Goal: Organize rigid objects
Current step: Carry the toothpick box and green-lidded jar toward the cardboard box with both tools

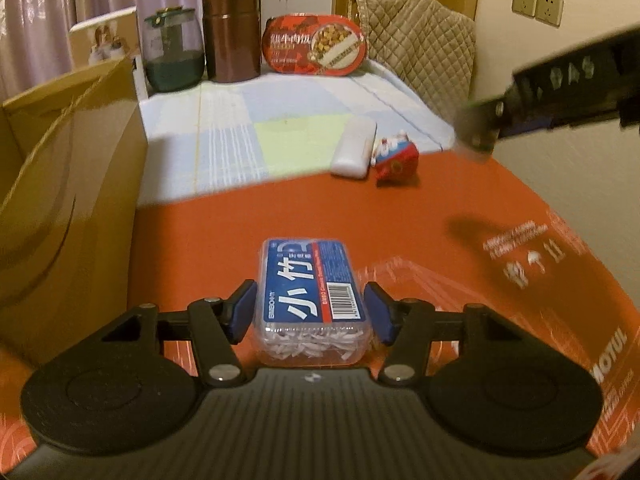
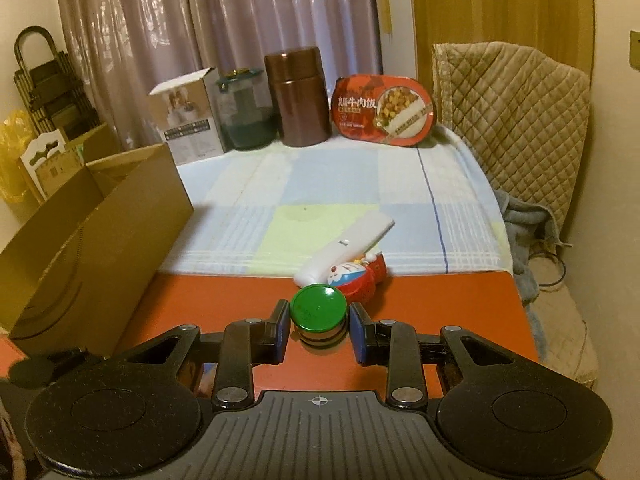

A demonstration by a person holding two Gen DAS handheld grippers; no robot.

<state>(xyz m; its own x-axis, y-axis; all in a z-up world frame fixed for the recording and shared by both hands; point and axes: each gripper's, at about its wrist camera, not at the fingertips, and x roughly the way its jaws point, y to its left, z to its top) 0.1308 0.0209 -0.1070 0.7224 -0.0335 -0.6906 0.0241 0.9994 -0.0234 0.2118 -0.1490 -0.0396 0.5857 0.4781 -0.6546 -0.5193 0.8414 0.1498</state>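
A clear plastic toothpick box with a blue label point(image 1: 313, 300) is bracketed by the left tongs point(image 1: 312, 310), parted, on the red surface point(image 1: 240, 232); light, stiff, slick-sided. A green-lidded round tin point(image 2: 318, 314) sits between the parted right tongs point(image 2: 319, 330).

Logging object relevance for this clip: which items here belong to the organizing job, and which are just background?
In the job:
blue-labelled clear box, between the left gripper fingers
green-lidded tin, between the right gripper fingers
white case
Doraemon toy
cardboard box

Background:
brown canister
glass jar
meal box
quilted chair cover

boxes 3 point(image 2: 188, 120) | jars 2 point(image 2: 298, 96) | green-lid tin 1 point(image 2: 318, 308) | tools 2 point(image 2: 319, 330)
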